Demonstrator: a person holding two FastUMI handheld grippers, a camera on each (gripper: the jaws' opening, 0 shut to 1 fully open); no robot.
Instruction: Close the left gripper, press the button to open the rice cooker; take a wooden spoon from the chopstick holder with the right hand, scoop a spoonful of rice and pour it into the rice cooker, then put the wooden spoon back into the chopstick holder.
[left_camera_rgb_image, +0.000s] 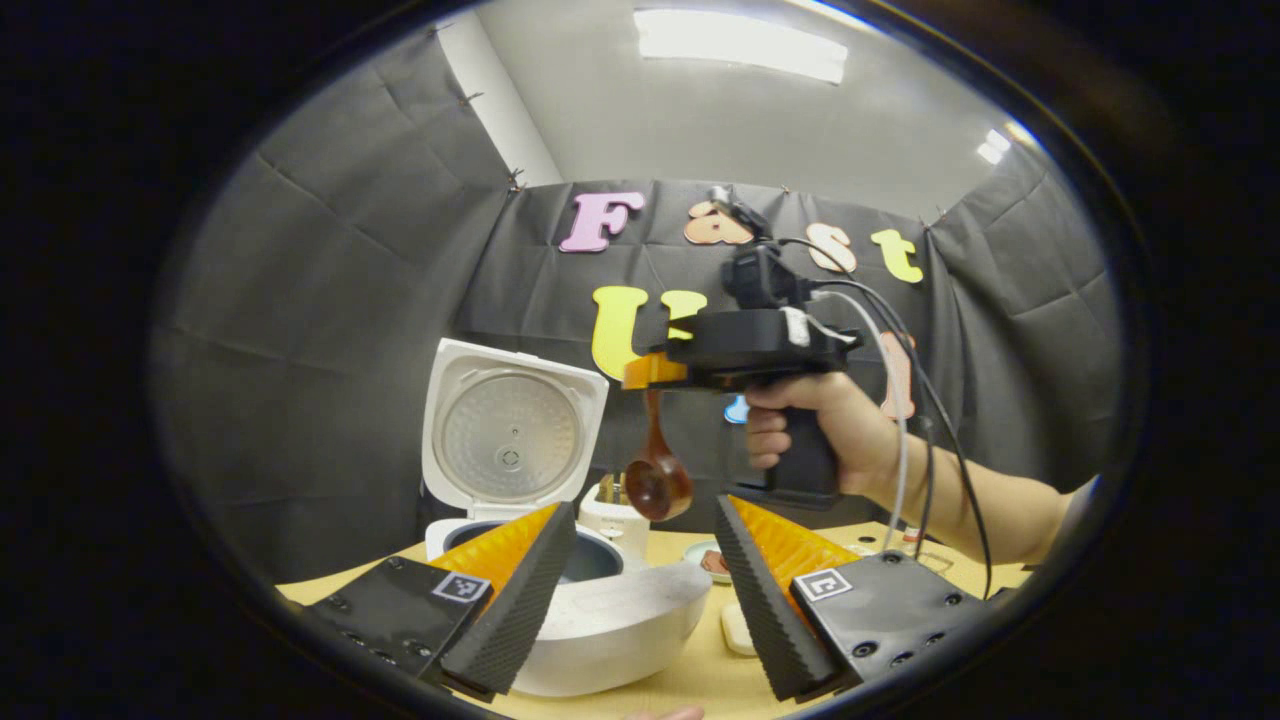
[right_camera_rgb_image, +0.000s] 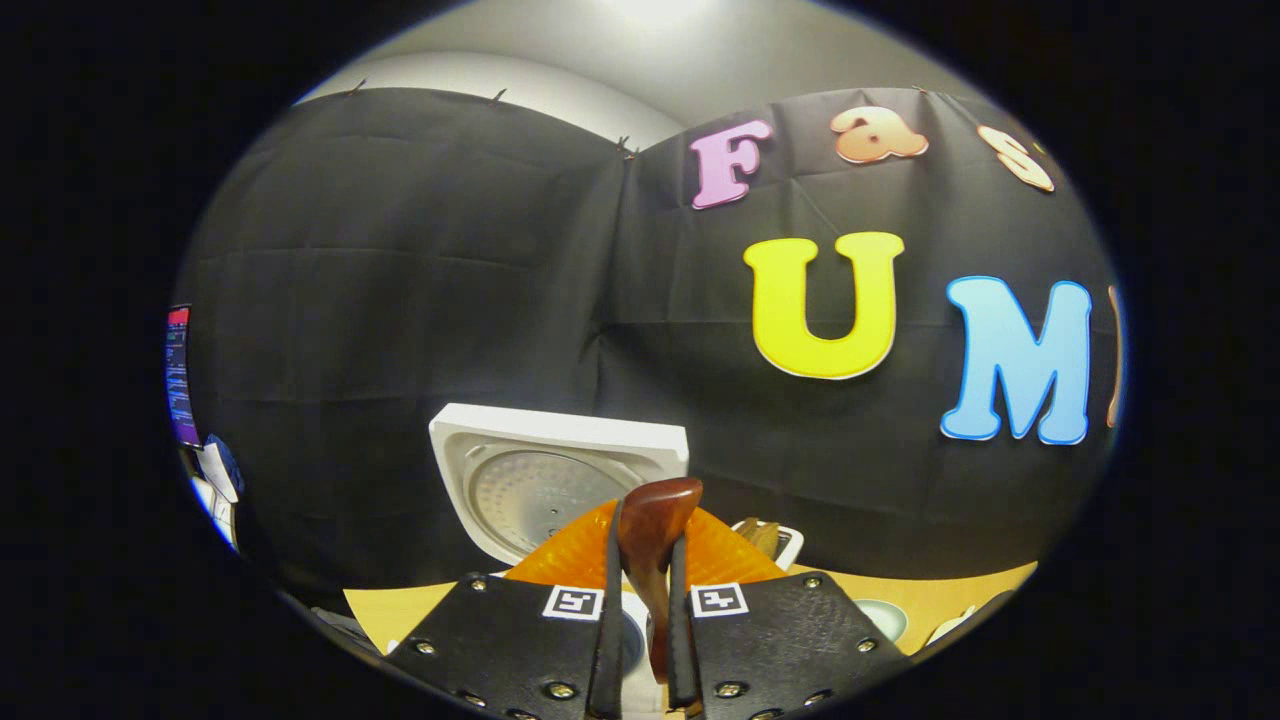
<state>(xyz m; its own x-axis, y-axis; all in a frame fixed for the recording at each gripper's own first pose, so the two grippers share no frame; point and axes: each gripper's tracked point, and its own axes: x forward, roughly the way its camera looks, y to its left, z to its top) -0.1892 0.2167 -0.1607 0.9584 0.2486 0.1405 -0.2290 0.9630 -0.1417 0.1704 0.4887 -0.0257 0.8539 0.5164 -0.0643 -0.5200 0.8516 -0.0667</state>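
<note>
Spoon (right_camera_rgb_image: 650, 560): light, stiff, smooth wood; pinched mid-handle by right tongs (right_camera_rgb_image: 641, 600).
Left tongs (left_camera_rgb_image: 640, 580): wide, empty.

White rice cooker (left_camera_rgb_image: 590, 600) stands lid-up on the table; brown wooden spoon (left_camera_rgb_image: 655, 470) hangs bowl-down above the chopstick holder (left_camera_rgb_image: 615, 515).

I'm working in a cloth-walled recording booth set up as a mock kitchen.

I'm seeing black cloth (right_camera_rgb_image: 420, 260) pinned up as walls on every side, with a plain ceiling and strip lights (left_camera_rgb_image: 740, 45) showing above it. A wooden table (left_camera_rgb_image: 690, 680) is carrying kitchen things: an open rice cooker (left_camera_rgb_image: 510, 440), a white bowl (left_camera_rgb_image: 610, 625). A monitor (right_camera_rgb_image: 178, 375) is glowing at the edge.
</note>
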